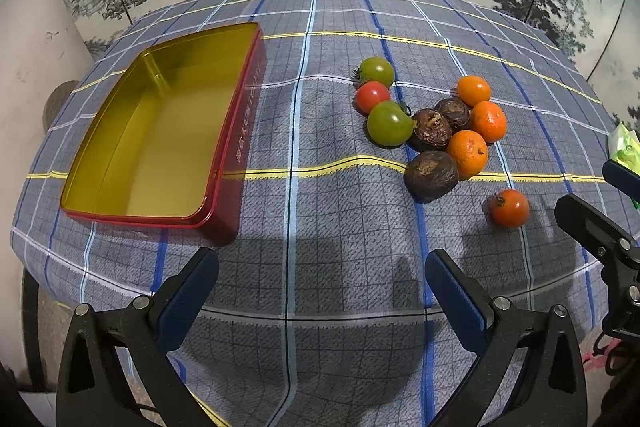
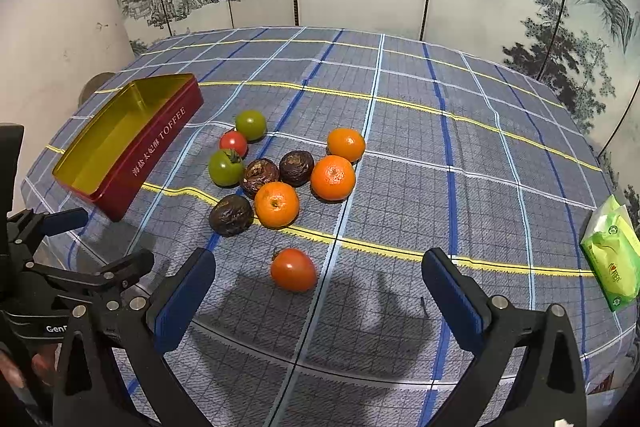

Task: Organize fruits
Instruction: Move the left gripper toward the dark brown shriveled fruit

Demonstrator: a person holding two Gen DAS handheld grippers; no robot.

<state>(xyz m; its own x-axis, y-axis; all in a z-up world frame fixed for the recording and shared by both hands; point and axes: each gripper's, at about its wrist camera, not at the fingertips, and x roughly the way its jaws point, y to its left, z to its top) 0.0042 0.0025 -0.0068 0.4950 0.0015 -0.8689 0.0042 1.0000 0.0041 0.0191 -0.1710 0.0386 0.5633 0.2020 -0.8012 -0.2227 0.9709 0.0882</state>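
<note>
A: Fruit [image 2: 276, 205] sits clustered mid-cloth: three oranges, three dark wrinkled ones, green and red tomatoes. One red tomato [image 2: 294, 269] lies apart, nearest my right gripper [image 2: 318, 291].

B: Tin?

A: Red toffee tin [image 1: 160, 135] lies left of the cluster, well apart, nothing in it.

B: Claws?

A: I read the left gripper [image 1: 322, 287] and the right as spread fully wide, gripping nothing, both over bare checked tablecloth [image 1: 340, 227].
</note>
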